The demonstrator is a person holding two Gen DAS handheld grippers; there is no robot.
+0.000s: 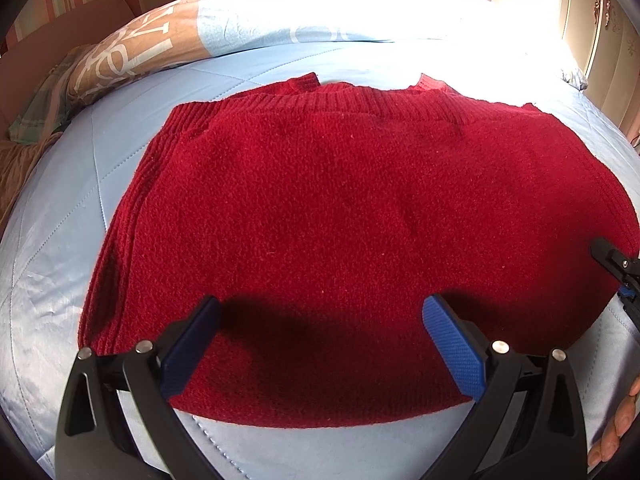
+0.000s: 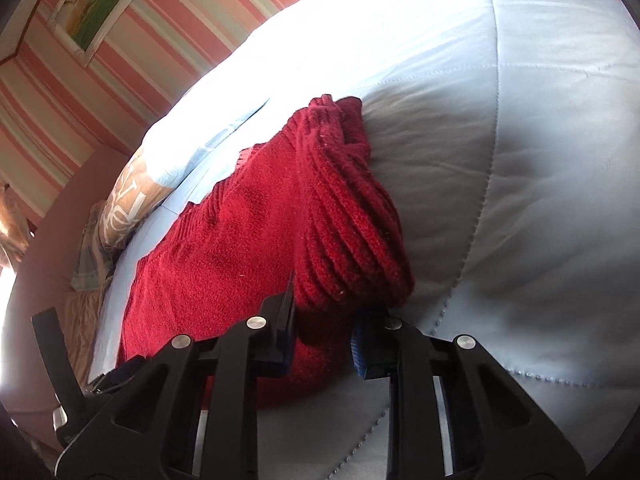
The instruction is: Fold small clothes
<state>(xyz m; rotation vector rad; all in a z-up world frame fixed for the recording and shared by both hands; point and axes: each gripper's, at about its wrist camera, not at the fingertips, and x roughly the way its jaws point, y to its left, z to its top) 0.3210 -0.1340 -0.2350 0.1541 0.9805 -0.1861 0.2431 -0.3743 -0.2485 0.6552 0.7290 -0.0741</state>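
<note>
A red knit sweater [image 1: 352, 208] lies spread flat on a pale blue quilted bed [image 1: 60, 280], its ribbed band at the far side. My left gripper [image 1: 322, 308] hovers open over the sweater's near edge, its blue pads wide apart with nothing between them. The right gripper [image 1: 616, 268] shows at the sweater's right edge. In the right wrist view the right gripper [image 2: 326, 316] is shut on a bunched, ribbed fold of the red sweater [image 2: 224, 248], which bulges up between and beyond its fingers. The pads are mostly hidden by the cloth.
Patterned pillows [image 1: 132, 52] lie along the bed's far left. A striped wall [image 2: 80, 120] with a framed picture [image 2: 100, 4] stands behind. A person's fingers [image 1: 616, 420] show at the lower right. Bare blue quilt [image 2: 540, 200] stretches to the right of the sweater.
</note>
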